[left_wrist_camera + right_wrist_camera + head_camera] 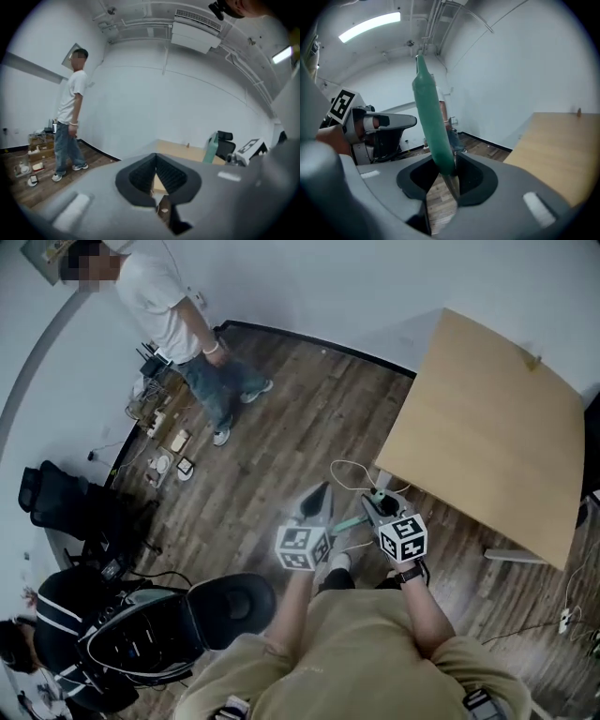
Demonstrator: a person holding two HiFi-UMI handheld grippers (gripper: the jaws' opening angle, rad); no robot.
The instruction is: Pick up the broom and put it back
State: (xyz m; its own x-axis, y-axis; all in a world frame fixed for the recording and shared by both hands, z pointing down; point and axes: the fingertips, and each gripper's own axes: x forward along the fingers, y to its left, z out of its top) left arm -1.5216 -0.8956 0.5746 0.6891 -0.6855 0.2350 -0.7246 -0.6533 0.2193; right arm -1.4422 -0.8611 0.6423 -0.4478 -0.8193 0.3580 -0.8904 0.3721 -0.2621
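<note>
The broom shows only as a green handle point(427, 108). It rises up and to the left from between the jaws of my right gripper point(449, 164), which is shut on it. In the head view a short teal stretch of the handle point(351, 523) runs below the right gripper point(368, 503), over the wooden floor. My left gripper point(322, 491) is held just to the left of it, a little apart. Its jaws point(155, 157) meet at the tips with nothing between them. The broom's head is not in view.
A large light wooden table point(487, 446) stands to the right, close to the right gripper. A person point(178, 315) stands at the far left by boxes and clutter point(164, 442) along the wall. A black chair point(230, 601) and a seated person point(56, 615) are at lower left. A white cable point(352, 470) lies on the floor.
</note>
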